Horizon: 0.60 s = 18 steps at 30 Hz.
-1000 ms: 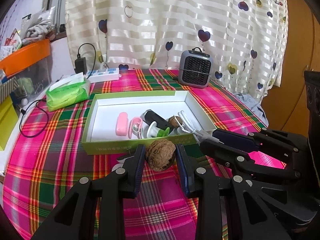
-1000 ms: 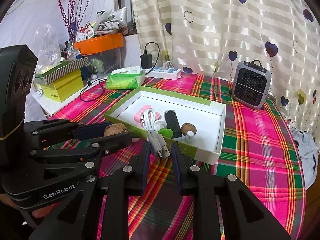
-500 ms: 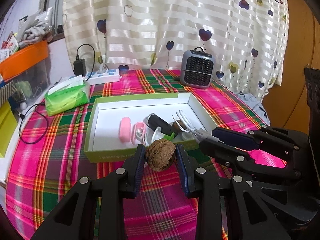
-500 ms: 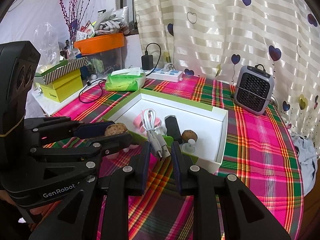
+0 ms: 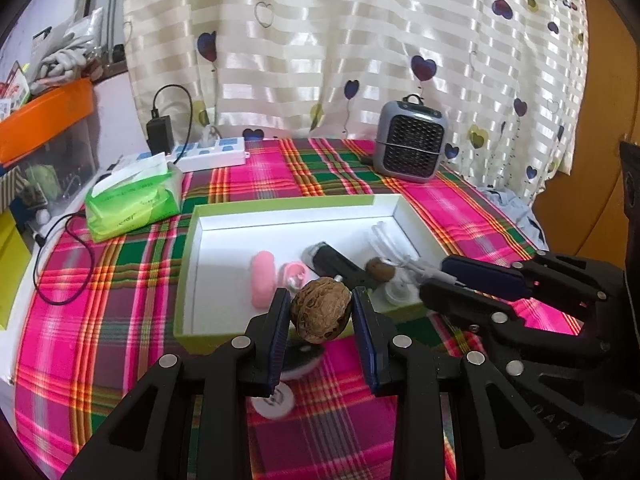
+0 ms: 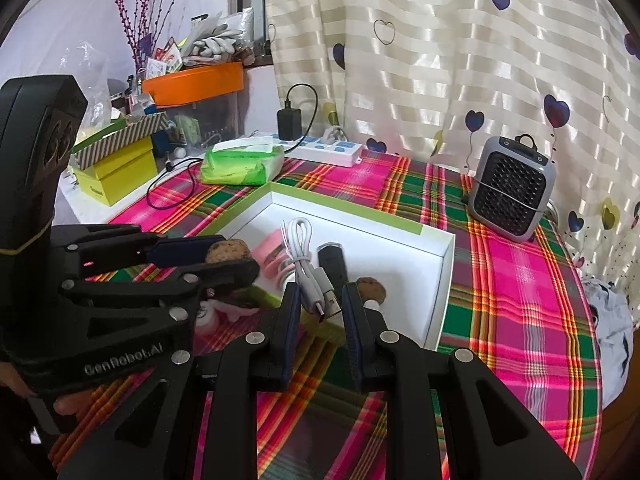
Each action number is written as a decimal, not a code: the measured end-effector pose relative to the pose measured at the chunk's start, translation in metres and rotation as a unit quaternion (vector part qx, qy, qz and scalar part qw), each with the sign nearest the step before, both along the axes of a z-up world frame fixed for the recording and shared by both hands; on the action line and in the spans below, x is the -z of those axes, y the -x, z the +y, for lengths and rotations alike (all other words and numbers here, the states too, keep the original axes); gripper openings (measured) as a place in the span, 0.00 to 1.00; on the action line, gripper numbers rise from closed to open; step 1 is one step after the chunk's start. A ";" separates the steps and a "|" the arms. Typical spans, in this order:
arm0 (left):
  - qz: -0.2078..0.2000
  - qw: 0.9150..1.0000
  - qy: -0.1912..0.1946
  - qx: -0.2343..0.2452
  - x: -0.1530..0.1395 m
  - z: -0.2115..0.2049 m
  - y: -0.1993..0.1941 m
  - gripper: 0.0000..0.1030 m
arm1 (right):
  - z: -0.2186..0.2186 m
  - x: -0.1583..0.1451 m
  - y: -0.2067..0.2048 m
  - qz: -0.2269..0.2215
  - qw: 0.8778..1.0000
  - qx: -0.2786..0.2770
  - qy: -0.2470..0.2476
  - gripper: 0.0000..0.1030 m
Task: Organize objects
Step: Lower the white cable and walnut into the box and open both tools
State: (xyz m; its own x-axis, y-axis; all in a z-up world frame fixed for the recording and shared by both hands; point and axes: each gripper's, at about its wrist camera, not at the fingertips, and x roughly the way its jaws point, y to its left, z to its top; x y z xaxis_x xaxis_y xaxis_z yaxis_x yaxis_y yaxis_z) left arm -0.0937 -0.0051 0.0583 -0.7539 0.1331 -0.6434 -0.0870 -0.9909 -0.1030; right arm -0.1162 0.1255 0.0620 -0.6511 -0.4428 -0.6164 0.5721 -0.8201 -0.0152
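Note:
My left gripper (image 5: 321,314) is shut on a brown walnut (image 5: 321,309), held just above the near wall of the green-edged white box (image 5: 280,203). My right gripper (image 6: 321,305) is shut on a coiled white USB cable (image 6: 305,258), its plugs poking out between the pads over the box's near edge (image 6: 440,300). Inside the box lie a pink case (image 5: 263,278), a black stick (image 5: 334,262) and a second walnut (image 5: 380,269). The left gripper also shows in the right wrist view (image 6: 232,258), walnut (image 6: 228,251) between its fingers.
A green tissue pack (image 5: 132,196), a white power strip (image 5: 208,154) with a black charger and a grey mini heater (image 5: 410,146) stand behind the box on the plaid cloth. Round white items (image 5: 276,398) lie under my left gripper. Yellow boxes (image 6: 116,176) sit at the far left.
Both grippers moved forward toward the box with their loads; the walnut now hangs at the box's near wall and the cable reaches over its interior.

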 end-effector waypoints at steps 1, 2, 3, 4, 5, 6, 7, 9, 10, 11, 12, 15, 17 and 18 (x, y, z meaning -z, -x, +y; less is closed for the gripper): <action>0.000 1.000 0.000 -0.003 0.000 -0.003 0.002 0.28 | 0.000 0.000 0.003 0.000 1.000 0.002 -0.002 0.22; -0.001 1.000 0.000 -0.004 0.000 -0.004 0.004 0.28 | 0.001 0.001 0.004 -0.001 1.000 0.003 -0.003 0.22; -0.002 1.000 0.001 -0.007 0.000 -0.007 0.006 0.28 | 0.001 0.001 0.006 -0.001 1.000 0.004 -0.003 0.22; -0.002 1.000 0.001 -0.008 0.001 -0.008 0.007 0.28 | 0.001 0.001 0.008 -0.001 1.000 0.005 -0.005 0.22; -0.003 1.000 0.002 -0.010 0.001 -0.010 0.010 0.28 | 0.001 0.002 0.010 -0.002 1.000 0.005 -0.006 0.22; -0.003 1.000 0.003 -0.011 0.002 -0.011 0.011 0.28 | 0.001 0.002 0.011 -0.003 1.000 0.006 -0.007 0.22; -0.004 1.000 0.004 -0.011 0.002 -0.012 0.013 0.28 | 0.000 0.003 0.013 -0.003 1.000 0.006 -0.008 0.22; -0.006 1.000 0.005 -0.014 0.004 -0.015 0.016 0.28 | 0.000 0.004 0.017 -0.005 1.000 0.007 -0.011 0.22; -0.007 1.000 0.005 -0.014 0.004 -0.016 0.018 0.28 | 0.000 0.006 0.020 -0.007 1.000 0.007 -0.012 0.22; -0.008 1.000 0.007 -0.015 0.005 -0.017 0.020 0.28 | -0.001 0.007 0.022 -0.008 1.000 0.008 -0.014 0.22; -0.008 1.000 0.008 -0.017 0.006 -0.019 0.021 0.28 | -0.001 0.008 0.023 -0.010 1.000 0.009 -0.015 0.22; -0.006 1.000 0.014 -0.024 0.008 -0.022 0.025 0.28 | 0.000 0.012 0.031 -0.015 1.000 0.014 -0.018 0.22; -0.005 0.999 0.015 -0.028 0.009 -0.025 0.027 0.28 | 0.000 0.015 0.036 -0.019 1.000 0.016 -0.019 0.22; -0.005 0.999 0.015 -0.029 0.010 -0.026 0.028 0.28 | -0.001 0.017 0.037 -0.021 0.999 0.017 -0.020 0.22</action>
